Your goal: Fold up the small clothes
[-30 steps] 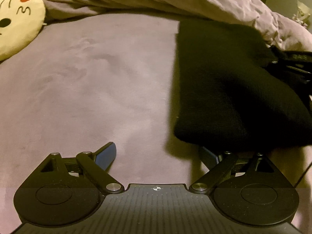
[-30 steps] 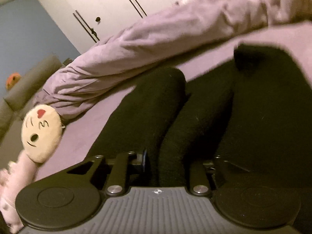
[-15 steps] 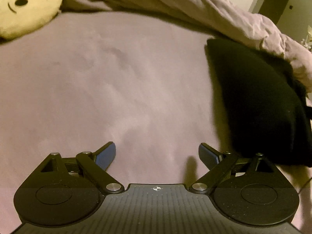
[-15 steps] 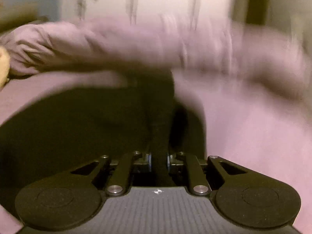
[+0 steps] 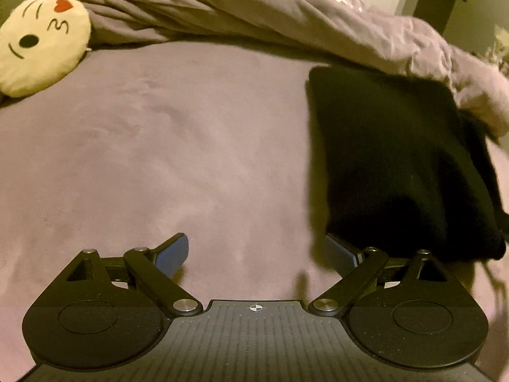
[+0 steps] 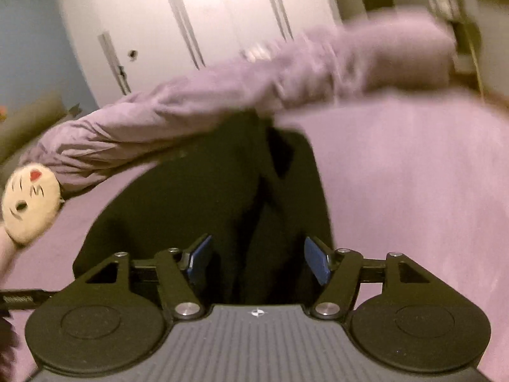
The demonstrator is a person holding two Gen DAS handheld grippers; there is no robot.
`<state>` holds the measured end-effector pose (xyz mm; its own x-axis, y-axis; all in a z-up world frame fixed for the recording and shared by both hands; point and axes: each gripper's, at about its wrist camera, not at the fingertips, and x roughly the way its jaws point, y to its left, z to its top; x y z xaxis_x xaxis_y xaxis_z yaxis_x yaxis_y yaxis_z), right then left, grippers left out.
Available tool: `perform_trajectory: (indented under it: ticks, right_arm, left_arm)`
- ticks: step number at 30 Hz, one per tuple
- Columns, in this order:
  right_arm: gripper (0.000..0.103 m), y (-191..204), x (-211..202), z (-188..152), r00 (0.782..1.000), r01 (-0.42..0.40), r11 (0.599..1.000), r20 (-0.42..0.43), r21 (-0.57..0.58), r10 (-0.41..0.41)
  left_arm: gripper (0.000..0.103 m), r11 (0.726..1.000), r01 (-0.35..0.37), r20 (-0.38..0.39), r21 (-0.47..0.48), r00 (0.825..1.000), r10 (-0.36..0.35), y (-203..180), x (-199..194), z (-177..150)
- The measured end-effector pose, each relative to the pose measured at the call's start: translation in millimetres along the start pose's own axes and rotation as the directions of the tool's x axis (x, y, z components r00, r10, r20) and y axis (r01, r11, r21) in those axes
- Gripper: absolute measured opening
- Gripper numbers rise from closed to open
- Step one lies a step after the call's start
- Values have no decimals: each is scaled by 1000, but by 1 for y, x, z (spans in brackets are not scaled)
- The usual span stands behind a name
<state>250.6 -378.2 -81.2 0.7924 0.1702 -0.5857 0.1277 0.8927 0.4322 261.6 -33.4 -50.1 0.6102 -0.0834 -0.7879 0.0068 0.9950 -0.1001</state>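
- Black garment (image 5: 397, 165) lies on the purple sheet (image 5: 159, 159), its far edge tucked under the bunched duvet (image 5: 286, 22); folds lost in the dark.
- Left gripper (image 5: 257, 251): jaws spread, empty, just left of the garment's near corner.
- Right gripper (image 6: 257, 261): jaws have just been opening; the garment lies between them, pads (image 6: 200, 258) clear. Blurred.
- Emoji cushion (image 5: 41, 41) well left of the garment, cut off by the frame edge.

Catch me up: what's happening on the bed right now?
A person is folding a black garment on a purple bed sheet. The right gripper has just opened; the cloth lies between its blue pads, unpinched. The left gripper hangs open over bare sheet beside the garment. A smiley cushion sits by the bunched duvet.
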Motion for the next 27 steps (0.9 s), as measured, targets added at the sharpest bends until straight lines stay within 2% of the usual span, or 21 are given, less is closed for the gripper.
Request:
perform_trajectory:
  ticks: [4, 8, 10, 11, 12, 17, 19, 21, 22, 24, 26, 27]
  right_arm:
    - [64, -12, 13, 3, 992, -124, 983, 11, 132, 124]
    - [62, -12, 37, 9, 989, -141, 973, -10, 180, 145]
    - [43, -9, 42, 7, 987, -154, 974, -12, 166, 159]
    - [27, -6, 42, 8, 986, -164, 977, -8, 138, 167]
    - [19, -2, 41, 8, 988, -153, 984, 1, 97, 153]
    - [14, 20, 22, 14, 994, -73, 993, 71, -96, 80]
    - [13, 29, 13, 15, 989, -11, 986, 141, -168, 35]
    - [13, 34, 11, 13, 978, 99, 961, 201, -259, -46]
    - [13, 31, 18, 12, 982, 114, 959, 174, -260, -69]
    - [14, 16, 41, 9, 989, 148, 960, 54, -239, -139]
    - [14, 3, 40, 7, 993, 117, 972, 52, -205, -108]
    - [19, 1, 35, 8, 993, 110, 975, 68, -194, -98]
  left_arm:
    - [96, 999, -19, -11, 39, 1000, 19, -10, 13, -2]
    - [96, 999, -31, -30, 37, 999, 32, -20, 28, -2]
    - [96, 998, -39, -23, 42, 999, 40, -24, 32, -3]
    - [96, 998, -43, -22, 45, 999, 44, -25, 33, -3]
    - [96, 998, -47, -20, 46, 999, 48, -26, 34, -3]
    - [96, 996, -64, -2, 60, 998, 64, -31, 35, -3]
    - [96, 996, -66, 5, 65, 998, 66, -32, 35, -4]
    - [96, 996, -65, 7, 67, 998, 65, -32, 35, -3]
    - [96, 996, -64, 5, 66, 998, 63, -31, 36, -3]
    - [96, 997, -56, -9, 60, 998, 56, -29, 35, -2]
    - [96, 998, -31, -15, 54, 999, 32, -22, 30, -2]
    - [96, 998, -22, -11, 57, 1000, 22, -17, 26, -2]
